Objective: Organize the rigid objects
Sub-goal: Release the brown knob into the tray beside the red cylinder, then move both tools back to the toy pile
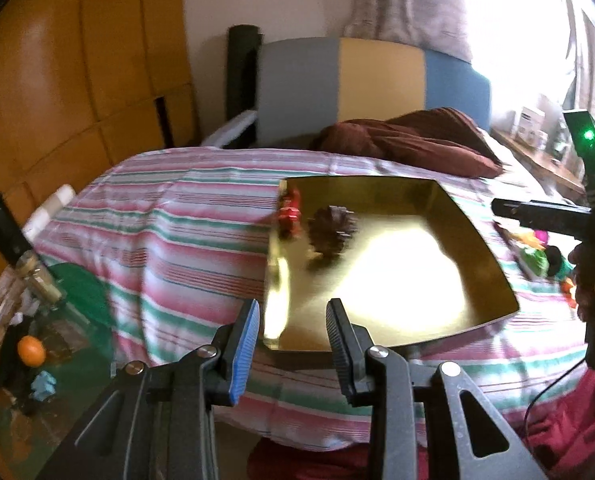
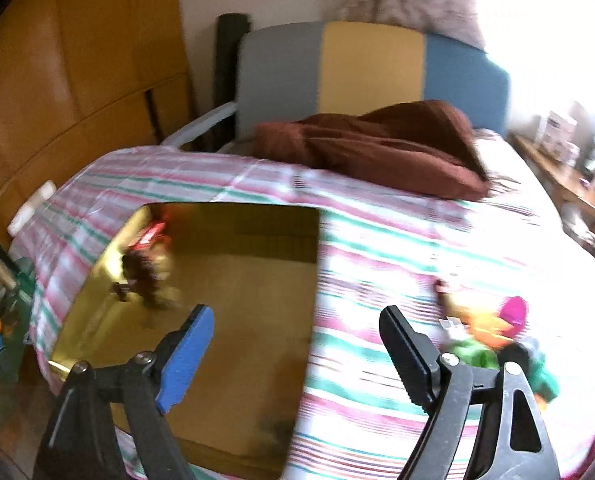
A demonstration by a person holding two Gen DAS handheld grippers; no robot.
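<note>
Gold tray (image 1: 473, 248) lies on the striped bedspread (image 1: 169, 232), its mirror floor glaring under window light. Inside, near its far left corner: a brown pine cone (image 1: 332, 227) and, just beside it against the left wall, a red packet (image 1: 290, 211); white marks on the packet are too blurred to read. A loose pile of small toys (image 2: 493, 336) (pink, orange, green, black) sits on the bedspread to the right of the tray, apart from it. Left gripper (image 1: 293, 332) hovers over the tray's near left edge, jaws parted, nothing between them. Right gripper (image 2: 297, 344) hangs above the tray's right edge, jaws spread wide, holding nothing. Behind: a maroon pillow (image 2: 377, 148) at the grey-yellow-blue headboard (image 2: 369, 68); boxes (image 1: 531, 122) on a side shelf carry print, illegible.
</note>
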